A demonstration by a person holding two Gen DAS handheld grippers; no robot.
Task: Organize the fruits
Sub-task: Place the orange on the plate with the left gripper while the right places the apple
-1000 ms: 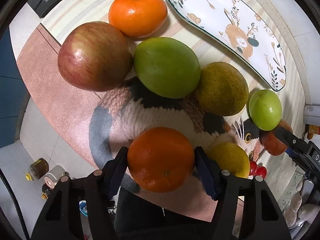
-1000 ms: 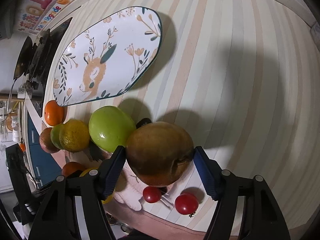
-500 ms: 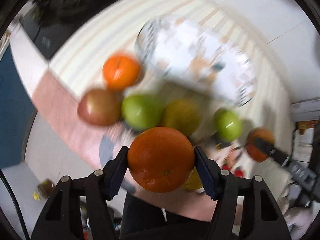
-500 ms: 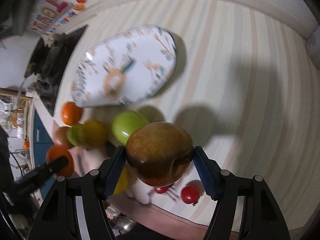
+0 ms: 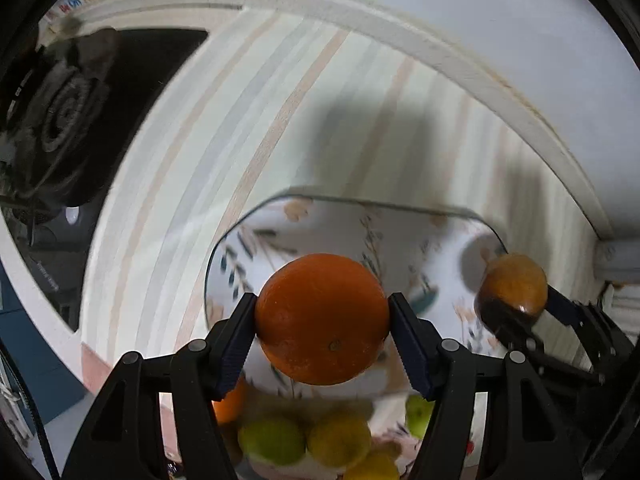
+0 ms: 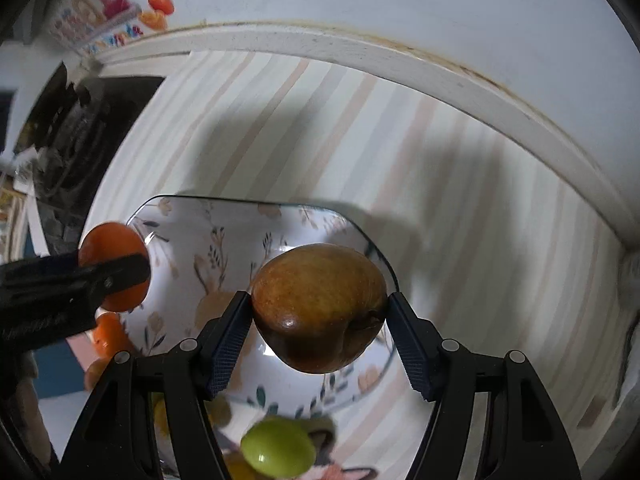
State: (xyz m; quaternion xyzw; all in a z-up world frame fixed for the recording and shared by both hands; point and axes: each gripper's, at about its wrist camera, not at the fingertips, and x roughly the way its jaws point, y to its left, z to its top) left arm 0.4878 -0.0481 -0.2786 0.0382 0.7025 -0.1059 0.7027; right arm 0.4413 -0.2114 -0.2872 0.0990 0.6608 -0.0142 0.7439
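My left gripper [image 5: 322, 322] is shut on an orange [image 5: 320, 312] and holds it above the left part of the white floral plate [image 5: 344, 224]. My right gripper [image 6: 320, 312] is shut on a brownish-red apple [image 6: 316, 304] and holds it above the right part of the same plate [image 6: 192, 232]. Each gripper's fruit shows in the other view: the apple [image 5: 514, 288] at the right, the orange [image 6: 112, 264] at the left. Nothing lies on the plate.
Green and yellow fruits [image 5: 312, 440] and another orange [image 5: 228, 402] lie on the mat in front of the plate; a green fruit [image 6: 278, 446] shows below the apple. A black stove [image 5: 60, 120] is at the left. A white raised ledge [image 6: 400, 64] and wall bound the striped counter behind.
Both grippers lifted their fruits off the mat and carried them forward over the plate. The remaining fruits dropped to the bottom of both views.
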